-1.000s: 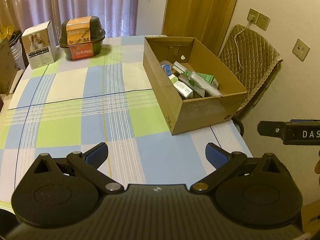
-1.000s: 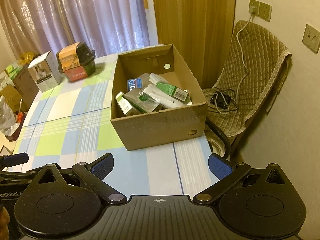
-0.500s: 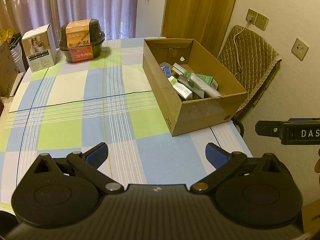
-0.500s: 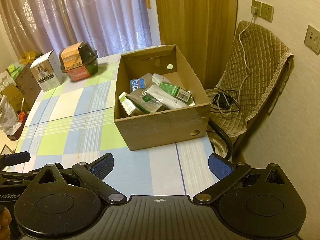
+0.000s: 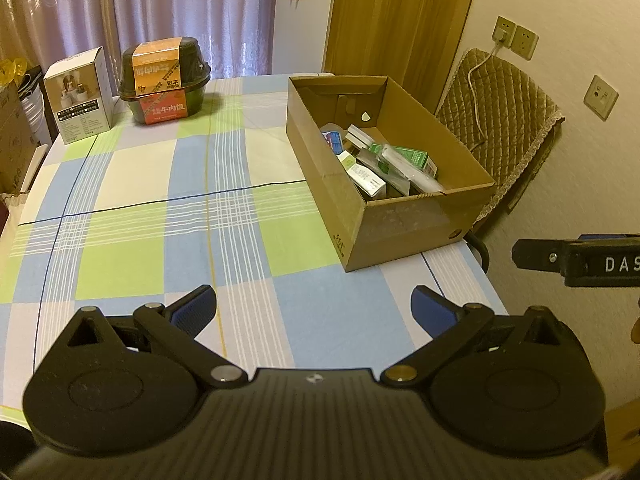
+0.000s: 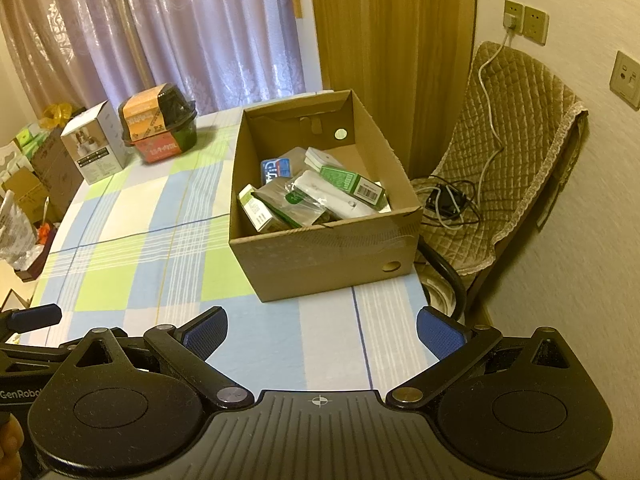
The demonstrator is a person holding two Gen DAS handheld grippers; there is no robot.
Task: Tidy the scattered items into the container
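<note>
I am holding my left gripper (image 5: 314,306) and right gripper (image 6: 322,330) above the checked-cloth table (image 5: 160,208), jaws spread wide, gripping nothing. The open brown cardboard box (image 6: 320,248) is sitting near the table's right edge, already holding the small packets (image 6: 316,192). I am judging the tidying finished; best practice is keeping clear of the box.

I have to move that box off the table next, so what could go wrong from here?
1. The cardboard box sits close to the table's edge beside the chair; a nudge might tip it off.
2. The packets are piled loosely and high at the near end, so tilting could spill them.
3. Both tongs, left and right, are open and empty; nothing steadies the box.
</note>
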